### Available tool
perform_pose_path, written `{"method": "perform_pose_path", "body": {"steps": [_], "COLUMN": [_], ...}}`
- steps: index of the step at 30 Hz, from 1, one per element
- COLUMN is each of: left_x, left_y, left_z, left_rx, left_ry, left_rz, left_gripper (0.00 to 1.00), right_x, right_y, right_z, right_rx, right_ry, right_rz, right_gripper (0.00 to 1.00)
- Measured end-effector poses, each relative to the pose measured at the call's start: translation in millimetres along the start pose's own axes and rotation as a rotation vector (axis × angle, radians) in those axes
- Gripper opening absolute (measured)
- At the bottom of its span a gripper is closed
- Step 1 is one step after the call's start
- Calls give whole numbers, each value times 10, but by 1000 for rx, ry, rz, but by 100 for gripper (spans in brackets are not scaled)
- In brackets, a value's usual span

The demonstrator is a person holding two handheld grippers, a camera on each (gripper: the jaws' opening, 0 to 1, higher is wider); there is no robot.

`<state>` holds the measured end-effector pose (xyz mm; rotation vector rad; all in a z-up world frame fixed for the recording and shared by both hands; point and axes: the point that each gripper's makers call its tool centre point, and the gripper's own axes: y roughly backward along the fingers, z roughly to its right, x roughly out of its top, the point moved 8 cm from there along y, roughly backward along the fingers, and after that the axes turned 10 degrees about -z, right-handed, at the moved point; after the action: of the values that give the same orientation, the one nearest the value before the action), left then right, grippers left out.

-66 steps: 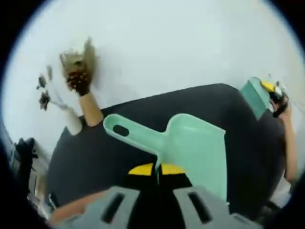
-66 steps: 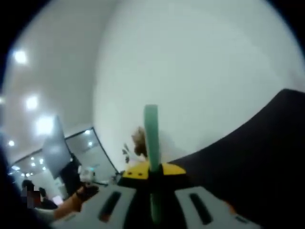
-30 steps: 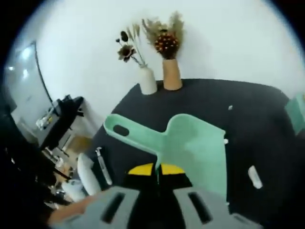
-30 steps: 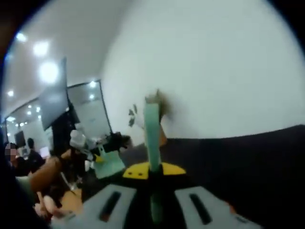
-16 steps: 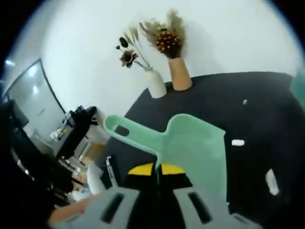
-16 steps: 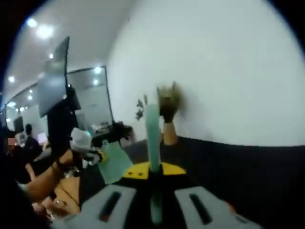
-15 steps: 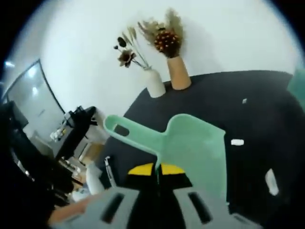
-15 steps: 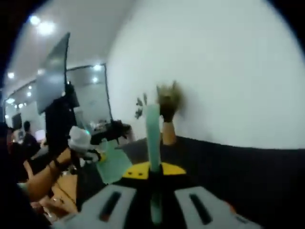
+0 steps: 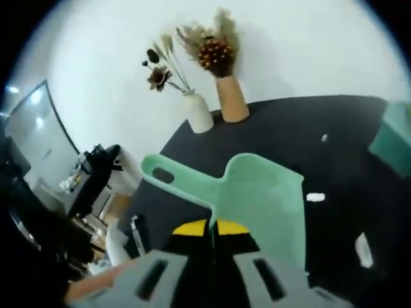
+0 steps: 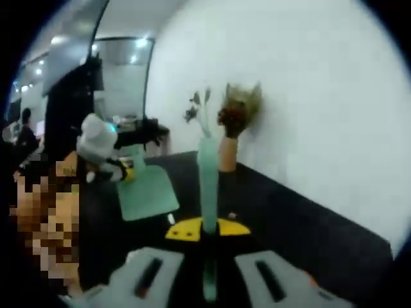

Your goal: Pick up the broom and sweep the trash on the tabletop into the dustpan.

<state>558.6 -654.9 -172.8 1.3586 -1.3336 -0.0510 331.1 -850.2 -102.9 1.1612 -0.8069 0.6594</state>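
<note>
Above the black tabletop (image 9: 334,122), left gripper view: left gripper (image 9: 212,226) has its 2 jaws pressed together on the mint-green dustpan (image 9: 260,199), pinching it at the base of the handle. Handle runs up and left from the jaws, with a dark oval hole near its end. Pan body spreads right of the jaws, held clear of the table.

Trash on the tabletop, right of the pan: 3 white scraps. 1 small scrap (image 9: 324,137) far back, 1 flat scrap (image 9: 314,197) just beside the pan's right edge, 1 longer scrap (image 9: 363,249) nearer the camera. All well apart from each other.

At the table's far edge against the white wall (image 9: 308,45): a tan vase (image 9: 230,99) with dried flowers and a white vase (image 9: 198,112) with dark stems, standing just beside each other. A mint-green shape at the right edge of this view; cannot tell what part it is.

Right gripper view: right gripper (image 10: 207,229) is closed on the mint-green broom handle (image 10: 207,186), which rises straight up between the jaws. Broom head hidden below the view. Beyond it, the left gripper (image 10: 103,168) comes in from the left, holding the dustpan (image 10: 144,186) low over the table. The 2 vases (image 10: 225,151) stand behind the handle, by the wall. 1 small white scrap (image 10: 171,219) lies on the table left of the handle.
</note>
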Motion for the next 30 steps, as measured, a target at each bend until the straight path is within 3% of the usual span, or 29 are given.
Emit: {"method": "perform_pose_path", "body": {"steps": [6,12,15,19,30], "left_x": [-56,-45,-50,-49,-88], "left_y": [-24,-38,-24,-35,-202], "left_z": [-48,-23,11,9,-104], "left_rx": [18,24,54,73,26], "left_ry": [-2,3,4,-10,7], "left_rz": [-12,-12,2,9,-19], "left_gripper": [4,4,4,4,5], "right_x": [-57,-98,18,82,204], "right_y": [24,-18,-163,-441,-971], "right_z": [-142,-363,-341,-445,-652], "right_rx": [-71,-90,-142,-163,-165], "right_ry": [25,34,26,28,-9], "right_rz": [-16,-10,15,-12,-48], "right_gripper": [6,6,6,6,6]}}
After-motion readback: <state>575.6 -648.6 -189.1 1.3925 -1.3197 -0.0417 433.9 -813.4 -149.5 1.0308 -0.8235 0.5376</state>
